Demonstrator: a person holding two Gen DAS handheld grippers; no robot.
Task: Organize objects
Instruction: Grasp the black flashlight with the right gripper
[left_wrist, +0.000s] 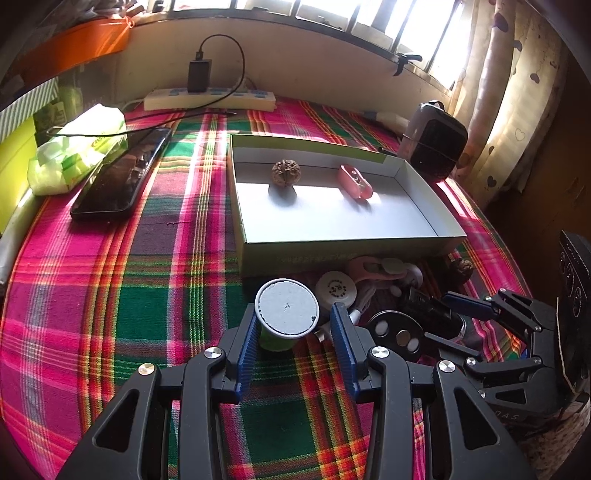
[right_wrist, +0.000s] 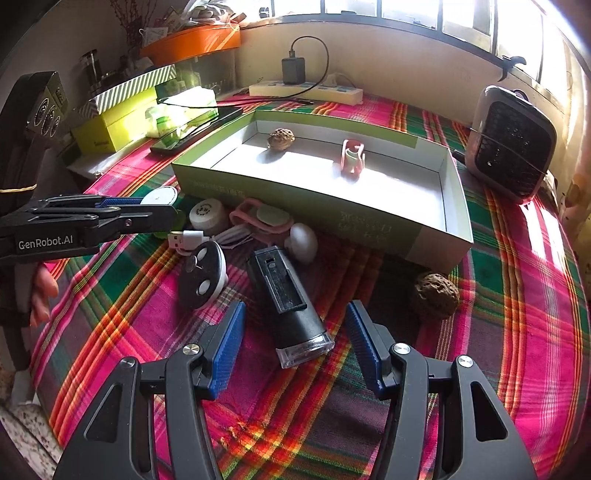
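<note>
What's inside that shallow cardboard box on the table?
Inside the box sit a walnut and a pink clip-like piece. Its near wall hides a strip of the floor.

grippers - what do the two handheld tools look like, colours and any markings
Both tools, left and right, have black angular plastic frames with triangular cutouts, silver round bolts at the joints and ribbed blue pads. The left one carries white "GenRobot.AI" lettering on its side.

Home, curtained window, plaid tablecloth
</note>
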